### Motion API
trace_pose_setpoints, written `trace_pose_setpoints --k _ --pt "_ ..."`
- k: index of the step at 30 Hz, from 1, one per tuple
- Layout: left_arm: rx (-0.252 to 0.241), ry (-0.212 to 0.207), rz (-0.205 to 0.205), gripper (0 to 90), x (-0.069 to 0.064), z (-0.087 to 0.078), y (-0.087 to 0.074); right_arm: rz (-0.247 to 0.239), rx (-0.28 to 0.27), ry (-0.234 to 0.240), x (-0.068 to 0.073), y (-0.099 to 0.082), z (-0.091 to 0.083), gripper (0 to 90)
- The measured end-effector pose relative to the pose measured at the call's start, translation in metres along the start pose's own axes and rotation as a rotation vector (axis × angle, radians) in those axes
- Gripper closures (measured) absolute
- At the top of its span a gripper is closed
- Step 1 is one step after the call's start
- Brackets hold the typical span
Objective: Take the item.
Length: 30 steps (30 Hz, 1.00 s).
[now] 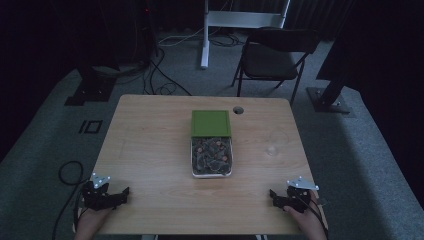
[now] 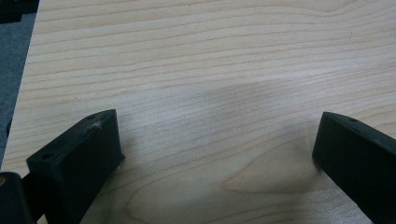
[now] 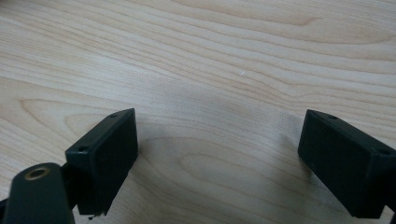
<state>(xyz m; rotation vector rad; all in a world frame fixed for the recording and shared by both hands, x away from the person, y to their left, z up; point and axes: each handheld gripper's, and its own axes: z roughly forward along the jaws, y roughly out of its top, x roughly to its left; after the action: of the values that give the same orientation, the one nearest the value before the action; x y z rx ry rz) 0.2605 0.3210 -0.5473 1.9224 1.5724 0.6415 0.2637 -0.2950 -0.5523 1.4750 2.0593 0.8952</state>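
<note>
Left tool (image 1: 122,194): lower left of the high view, held low over the near edge of the worktop (image 1: 150,150); jaws stand wide, nothing between them. In the left gripper view the tool (image 2: 217,149) has bare wood grain under it.
Right tool (image 1: 274,195): lower right of the high view, jaws wide and empty, pointing inward along the near edge. In the right gripper view the tool (image 3: 217,149) again has plain wood between the jaws.
Hands: one on each tool, coming in from the bottom edge, well apart from each other.
Box (image 1: 212,158): centre of the frame, well apart from both tools. A clear tray packed with small mixed pieces, some reddish; too small to name.
Lid (image 1: 211,123): green, flat, lying over the box's far end, so the near part stands uncovered.
Progress: judged to be at the very start or at rest. Nothing gripped; all handling of box and lid appears left to do.
Worktop: pale wood, a round cable hole (image 1: 238,110) near the far edge.
Room: dim. Grey carpet, loose cables, a dark folding chair (image 1: 272,57) upper right, a white stand (image 1: 240,20) at top centre.
</note>
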Motion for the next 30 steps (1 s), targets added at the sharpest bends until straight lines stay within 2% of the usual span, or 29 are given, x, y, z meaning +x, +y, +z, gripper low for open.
trace_pose_setpoints --k 5,11,18,30 --pt "0.000 -0.001 0.000 1.7 0.000 0.000 0.000 0.000 -0.001 0.000 0.000 0.000 0.000 12.0" --pt "0.000 -0.001 -0.001 1.6 0.000 0.000 0.000 0.059 -0.016 0.006 -0.003 0.000 -0.002 13.5" --pt "0.000 -0.001 -0.001 1.6 0.000 0.000 0.000 0.038 -0.006 -0.005 -0.001 0.003 -0.003 13.6" --pt "0.000 -0.001 -0.001 1.6 0.000 0.000 0.000 0.018 -0.037 -0.015 0.010 0.021 -0.006 13.5"
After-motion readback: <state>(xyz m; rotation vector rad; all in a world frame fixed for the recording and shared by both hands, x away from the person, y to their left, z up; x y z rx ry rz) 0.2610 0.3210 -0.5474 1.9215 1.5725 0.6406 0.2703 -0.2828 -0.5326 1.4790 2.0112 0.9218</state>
